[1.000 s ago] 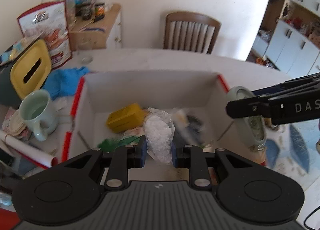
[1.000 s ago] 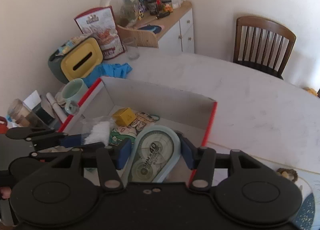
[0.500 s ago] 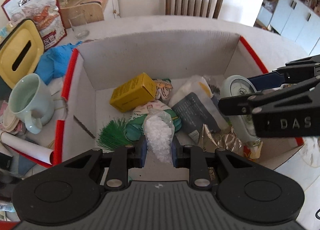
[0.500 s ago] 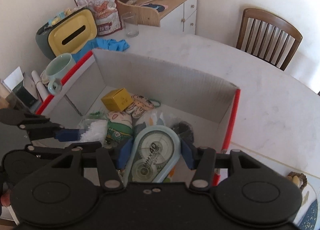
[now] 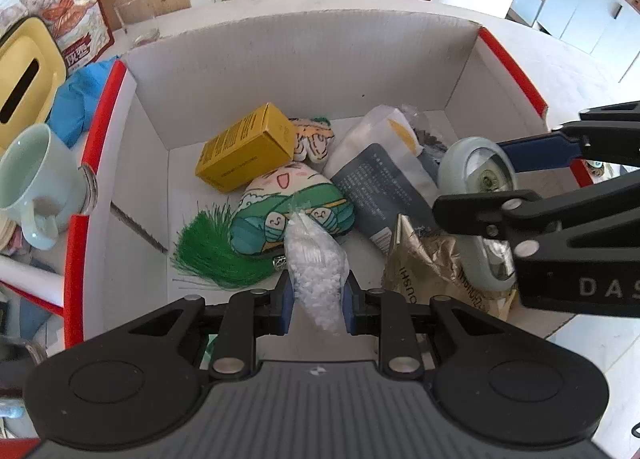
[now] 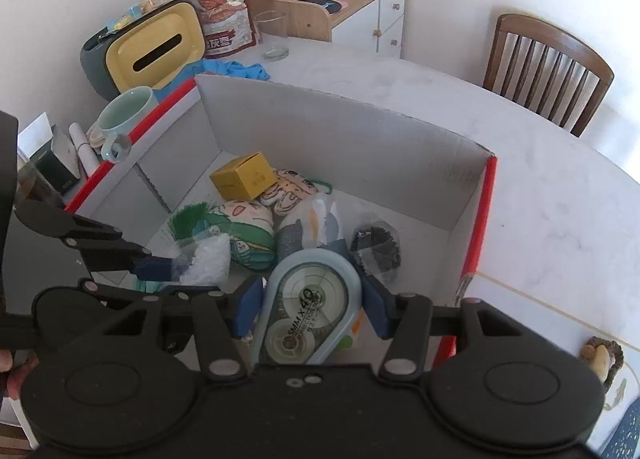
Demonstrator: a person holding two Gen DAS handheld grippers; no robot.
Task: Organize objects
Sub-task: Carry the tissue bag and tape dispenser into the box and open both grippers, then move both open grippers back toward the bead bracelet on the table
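While tilted steeply over box (image 5: 304, 43), left gripper (image 5: 315, 301) pinches bag (image 5: 316, 259).

Matt corrugated cardboard box (image 5: 304, 59), glossy ceramic mug (image 5: 36, 179), crinkled clear plastic bag (image 5: 316, 271), wooden chair (image 6: 548, 59).

the cardboard box (image 5: 304, 59) is open on top, but its floor is crowded in the middle and right by a yellow carton (image 5: 246, 153), a green plush doll (image 5: 292, 215), a grey packet (image 5: 384, 195) and a crinkled foil bag (image 5: 428, 271). bare floor shows along the left wall (image 5: 132, 219) and under the far wall. outside the left wall, a pale green mug (image 5: 30, 179) and blue gloves (image 5: 76, 99) crowd the counter (image 6: 540, 195), whose right side lies bare.
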